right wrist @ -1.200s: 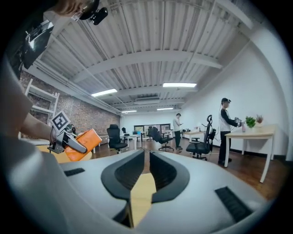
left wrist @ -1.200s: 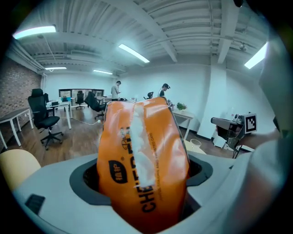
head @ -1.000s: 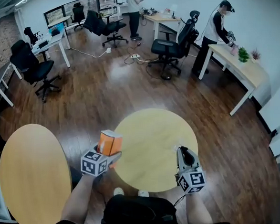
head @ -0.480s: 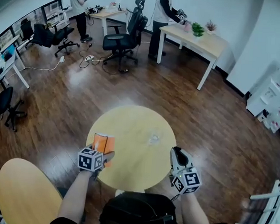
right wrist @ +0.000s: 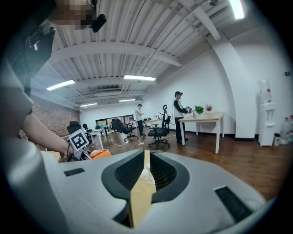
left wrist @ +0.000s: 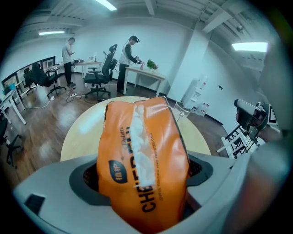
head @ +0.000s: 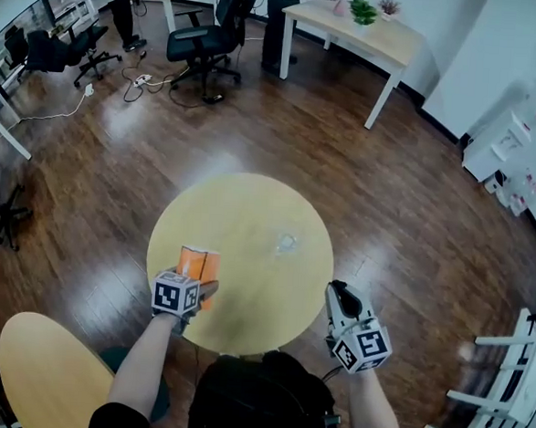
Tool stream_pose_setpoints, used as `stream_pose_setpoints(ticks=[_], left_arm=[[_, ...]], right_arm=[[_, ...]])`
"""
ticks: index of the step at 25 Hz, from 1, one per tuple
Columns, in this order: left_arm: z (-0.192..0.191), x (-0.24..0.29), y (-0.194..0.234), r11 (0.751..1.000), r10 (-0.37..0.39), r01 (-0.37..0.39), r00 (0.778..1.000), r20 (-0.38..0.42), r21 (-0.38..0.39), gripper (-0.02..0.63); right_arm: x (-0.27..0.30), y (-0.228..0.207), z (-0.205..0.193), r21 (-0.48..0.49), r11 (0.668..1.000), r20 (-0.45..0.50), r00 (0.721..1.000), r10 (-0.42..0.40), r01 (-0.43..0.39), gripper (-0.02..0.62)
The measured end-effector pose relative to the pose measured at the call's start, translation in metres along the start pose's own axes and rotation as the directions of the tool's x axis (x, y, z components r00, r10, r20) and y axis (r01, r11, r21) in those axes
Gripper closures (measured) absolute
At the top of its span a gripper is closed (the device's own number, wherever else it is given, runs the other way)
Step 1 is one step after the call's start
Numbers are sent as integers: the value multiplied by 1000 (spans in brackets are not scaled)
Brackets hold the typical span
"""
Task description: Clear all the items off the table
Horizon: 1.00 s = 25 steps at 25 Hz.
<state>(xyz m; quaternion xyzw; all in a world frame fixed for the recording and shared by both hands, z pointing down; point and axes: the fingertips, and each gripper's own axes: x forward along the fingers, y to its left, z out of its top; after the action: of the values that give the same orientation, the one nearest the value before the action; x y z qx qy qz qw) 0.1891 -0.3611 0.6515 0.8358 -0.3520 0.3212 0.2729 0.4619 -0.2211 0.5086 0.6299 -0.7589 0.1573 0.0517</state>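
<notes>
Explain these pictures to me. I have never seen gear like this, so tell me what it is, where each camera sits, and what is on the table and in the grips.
There is no robot here. A person holds a hand tool with two jaws in each hand. The top-down picture comes from a camera on the person's head. The other two come from cameras riding on the tools, each looking along its own jaws. The left gripper is clamped on an orange pack, over the near edge of the round table. The right gripper holds nothing, and its jaws are nearly together. On the table lies a small clear thing, too small to identify.
</notes>
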Motion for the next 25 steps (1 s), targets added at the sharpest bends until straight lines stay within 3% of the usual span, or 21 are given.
stream_pose_setpoints(ticks=[5, 13, 19, 25], left_arm=[[-12, 28, 3, 1000, 15, -15, 998, -61, -2, 158], [-31, 65, -1, 997, 74, -70, 984, -162, 33, 156], [-26, 74, 5, 983, 160, -142, 972, -173, 112, 156], [-30, 76, 3, 984, 161, -143, 970, -182, 111, 135]], right_arm=[[-4, -12, -27, 69, 997, -47, 998, -38, 41, 555], [5, -21, -53, 88, 995, -99, 994, -47, 55, 555], [13, -16, -61, 134, 989, -106, 993, -46, 60, 554], [9, -12, -61, 154, 986, -100, 994, -50, 65, 554]])
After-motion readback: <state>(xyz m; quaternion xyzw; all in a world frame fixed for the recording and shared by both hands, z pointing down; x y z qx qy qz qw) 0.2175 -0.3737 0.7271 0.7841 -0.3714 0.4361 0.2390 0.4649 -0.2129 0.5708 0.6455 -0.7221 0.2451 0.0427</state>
